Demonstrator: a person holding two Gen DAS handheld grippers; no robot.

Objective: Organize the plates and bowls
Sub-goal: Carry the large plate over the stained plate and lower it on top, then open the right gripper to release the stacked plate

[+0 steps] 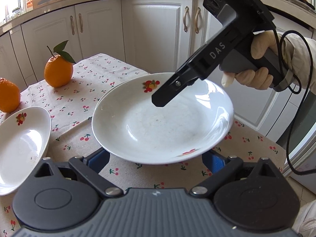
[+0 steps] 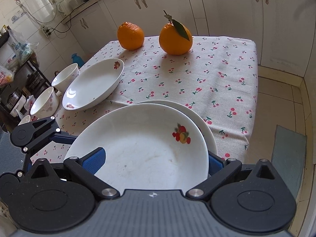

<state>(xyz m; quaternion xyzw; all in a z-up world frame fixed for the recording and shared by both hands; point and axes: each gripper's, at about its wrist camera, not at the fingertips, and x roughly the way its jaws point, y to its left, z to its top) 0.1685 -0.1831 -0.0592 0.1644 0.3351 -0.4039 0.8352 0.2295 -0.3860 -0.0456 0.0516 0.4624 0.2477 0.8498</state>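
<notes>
A white fruit-print plate is held tilted in my right gripper, whose blue pads grip its near rim. It hangs just over a second white plate on the cherry-print tablecloth. In the left wrist view the plate fills the middle, with the right gripper reaching over its far rim. My left gripper is open, its blue pads either side of the plate's near edge and below it. A third plate and two white bowls lie left.
Two oranges sit at the table's far side; they also show in the left wrist view. White kitchen cabinets stand behind. The table edge drops to a tiled floor on the right.
</notes>
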